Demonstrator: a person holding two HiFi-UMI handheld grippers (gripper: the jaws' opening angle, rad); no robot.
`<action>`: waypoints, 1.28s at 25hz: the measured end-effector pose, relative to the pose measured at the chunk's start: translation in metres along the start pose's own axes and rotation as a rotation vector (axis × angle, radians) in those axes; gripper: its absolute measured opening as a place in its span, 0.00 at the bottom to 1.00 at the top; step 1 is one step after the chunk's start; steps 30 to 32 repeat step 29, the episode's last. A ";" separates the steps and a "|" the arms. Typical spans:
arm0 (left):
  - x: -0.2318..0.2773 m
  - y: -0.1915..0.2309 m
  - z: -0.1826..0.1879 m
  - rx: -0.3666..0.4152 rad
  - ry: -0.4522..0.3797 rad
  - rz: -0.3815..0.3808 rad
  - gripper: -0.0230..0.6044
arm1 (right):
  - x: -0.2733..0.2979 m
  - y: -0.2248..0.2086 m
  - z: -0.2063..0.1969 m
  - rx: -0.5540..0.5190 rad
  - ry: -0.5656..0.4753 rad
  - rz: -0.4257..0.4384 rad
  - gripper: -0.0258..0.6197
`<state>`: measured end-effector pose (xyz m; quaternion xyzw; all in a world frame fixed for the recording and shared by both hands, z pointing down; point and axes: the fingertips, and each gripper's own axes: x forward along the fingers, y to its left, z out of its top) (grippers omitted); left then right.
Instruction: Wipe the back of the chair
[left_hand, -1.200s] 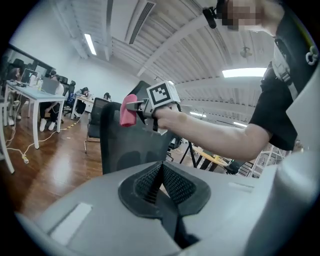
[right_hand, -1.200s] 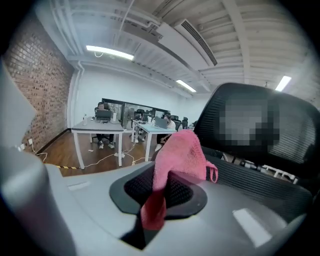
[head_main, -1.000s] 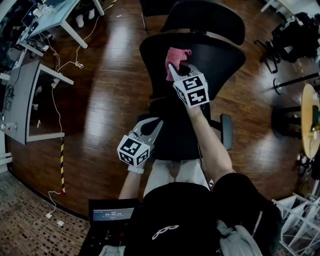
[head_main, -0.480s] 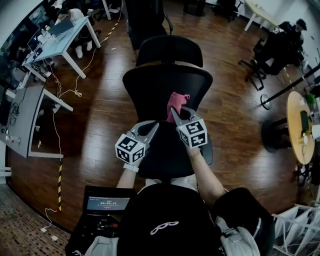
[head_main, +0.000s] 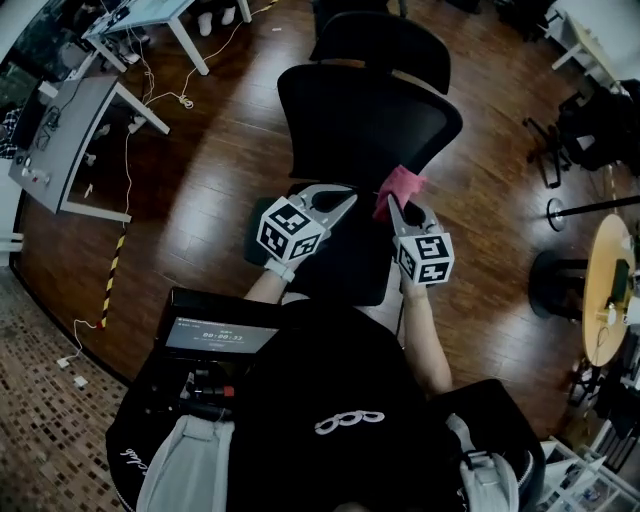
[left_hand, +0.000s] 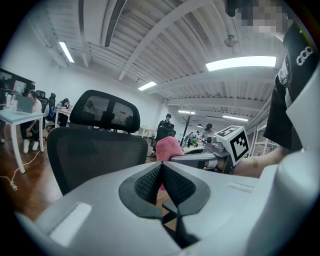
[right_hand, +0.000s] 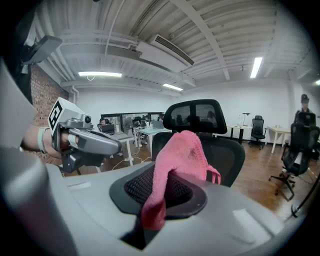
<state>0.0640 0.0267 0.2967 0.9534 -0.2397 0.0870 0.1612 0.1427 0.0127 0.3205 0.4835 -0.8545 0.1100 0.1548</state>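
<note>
— What is the right gripper (head_main: 393, 203) doing?
— It is clamping the pink cloth (head_main: 401, 184), just beside the chair back (head_main: 365, 115) at its 5 o'clock edge. I cannot tell if they are touching. The left gripper (head_main: 345, 197) is idling at 9 o'clock of the cloth, jaws together, empty.
— Progress?
— I'd say wiping is under way, but the mesh is showing nothing of how much is done.

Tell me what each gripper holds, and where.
The right gripper is shut on the pink cloth, pinching a lower fold; the rest bunches above. The left gripper is shut, empty.

2 tongs (head_main: 347, 197) (head_main: 391, 202), 1 pink cloth (head_main: 401, 186)
</note>
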 end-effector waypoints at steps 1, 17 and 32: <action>-0.001 0.000 -0.003 -0.004 0.004 0.004 0.02 | -0.001 0.002 -0.005 0.004 0.007 0.004 0.10; -0.010 0.003 -0.012 -0.007 0.023 0.037 0.02 | 0.004 0.027 -0.028 -0.001 0.050 0.067 0.10; -0.017 0.004 -0.007 -0.005 0.017 0.029 0.02 | 0.006 0.028 -0.025 0.012 0.046 0.039 0.10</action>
